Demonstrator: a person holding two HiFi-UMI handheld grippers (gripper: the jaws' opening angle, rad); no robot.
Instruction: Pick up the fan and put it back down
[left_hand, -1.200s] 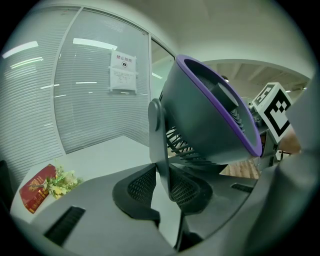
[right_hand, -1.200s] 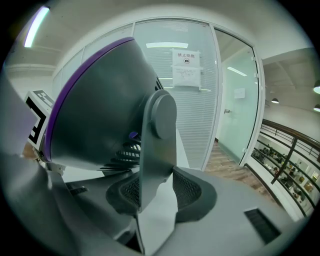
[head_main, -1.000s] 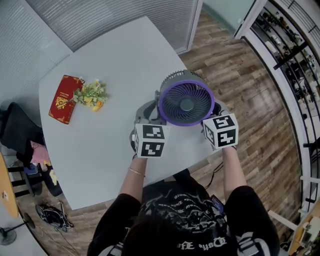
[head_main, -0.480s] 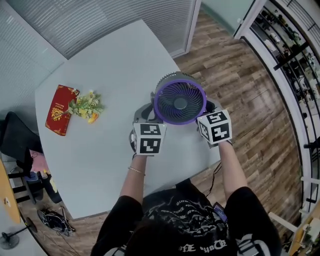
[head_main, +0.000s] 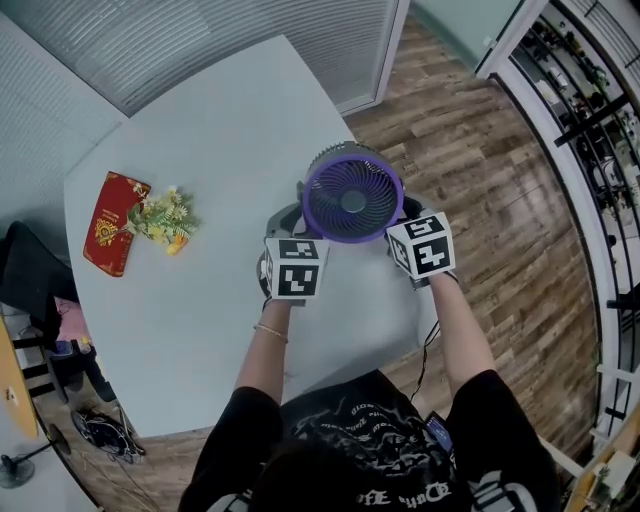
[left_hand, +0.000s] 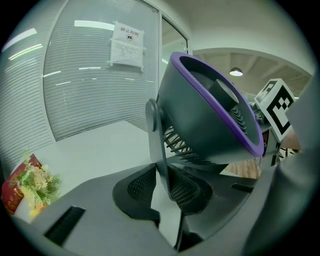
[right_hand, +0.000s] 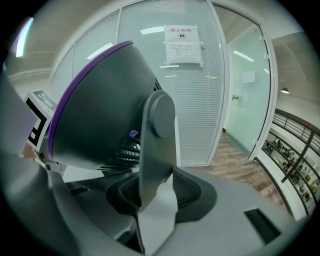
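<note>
Two-handed hold: the L gripper (head_main: 297, 214) and R gripper (head_main: 409, 211) each clamp one flat side arm of the grey, purple-rimmed desk fan (head_main: 352, 195). The jaws stand only narrowly apart, w/ the mesh pads pressed on the bracket in both gripper views. The fan hangs between them over the near right part of the white table (head_main: 200, 130), grille tilted up. Whether its foot touches can't be told. Setting it down well likely means keeping both hands level, holding the squeeze till the base sits flat and well in from the edge, then freeing both sides together. Far left, well apart, lie a red booklet (head_main: 110, 208) and yellow flowers (head_main: 160, 218).
</note>
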